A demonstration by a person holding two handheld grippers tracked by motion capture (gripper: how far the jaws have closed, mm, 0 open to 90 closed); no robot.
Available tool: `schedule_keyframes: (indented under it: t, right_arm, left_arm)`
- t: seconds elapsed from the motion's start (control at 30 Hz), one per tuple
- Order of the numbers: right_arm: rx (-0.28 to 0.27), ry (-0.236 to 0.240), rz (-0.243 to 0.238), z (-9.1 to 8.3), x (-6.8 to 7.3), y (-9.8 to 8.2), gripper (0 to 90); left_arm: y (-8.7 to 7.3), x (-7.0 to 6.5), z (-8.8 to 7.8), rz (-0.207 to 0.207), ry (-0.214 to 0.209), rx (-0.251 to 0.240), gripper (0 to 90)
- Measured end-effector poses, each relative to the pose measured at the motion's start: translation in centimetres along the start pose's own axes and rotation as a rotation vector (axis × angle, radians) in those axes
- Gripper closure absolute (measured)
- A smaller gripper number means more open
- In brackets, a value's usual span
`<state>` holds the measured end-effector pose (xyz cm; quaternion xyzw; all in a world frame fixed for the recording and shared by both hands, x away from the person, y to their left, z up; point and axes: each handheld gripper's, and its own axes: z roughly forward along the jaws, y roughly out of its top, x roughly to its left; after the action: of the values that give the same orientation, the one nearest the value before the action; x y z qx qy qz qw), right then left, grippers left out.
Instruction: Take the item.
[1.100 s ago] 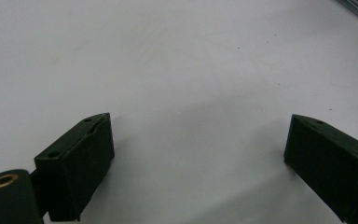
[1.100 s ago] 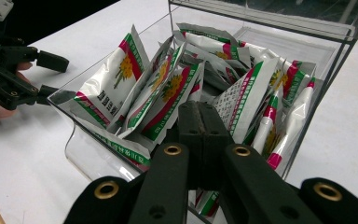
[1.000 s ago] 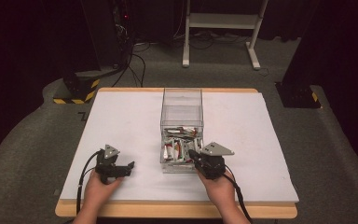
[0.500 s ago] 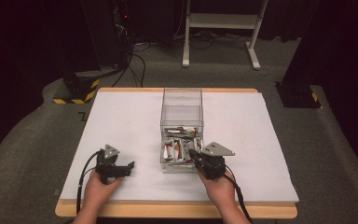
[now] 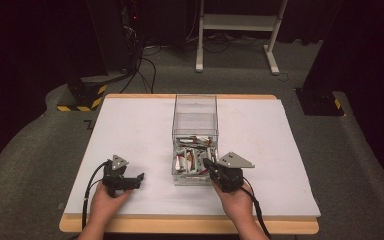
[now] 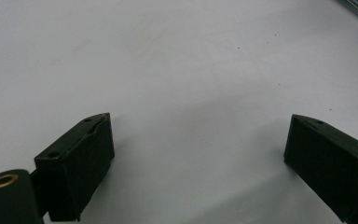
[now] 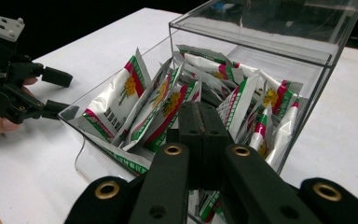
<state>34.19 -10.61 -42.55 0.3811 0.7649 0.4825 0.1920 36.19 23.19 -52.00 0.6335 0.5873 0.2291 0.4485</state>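
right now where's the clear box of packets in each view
High view: clear box at table centre, its packet-filled near end beside the right gripper.
Left gripper view: a sliver of an edge at the top right corner, possibly the box.
Right gripper view: box straight ahead, packets just past the shut jaws.
Shared landmark: the white table.

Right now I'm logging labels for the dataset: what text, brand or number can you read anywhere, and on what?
Packets in the clear box: dark characters run down the white side beside a yellow flower, too blurred to read.
Floor left of the table: a dark mark, maybe "Z", partly hidden.
Left gripper, right gripper: no lettering.
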Motion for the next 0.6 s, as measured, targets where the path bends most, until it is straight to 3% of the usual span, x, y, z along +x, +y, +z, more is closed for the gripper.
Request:
schedule_keyframes:
  t: [0.6]
  right_arm:
    - [-0.055,-0.001,0.004,-1.1,-0.3,0.6,90.0]
  left_arm:
    - [0.0,0.0,0.0,0.000,0.000,0.000,8.4]
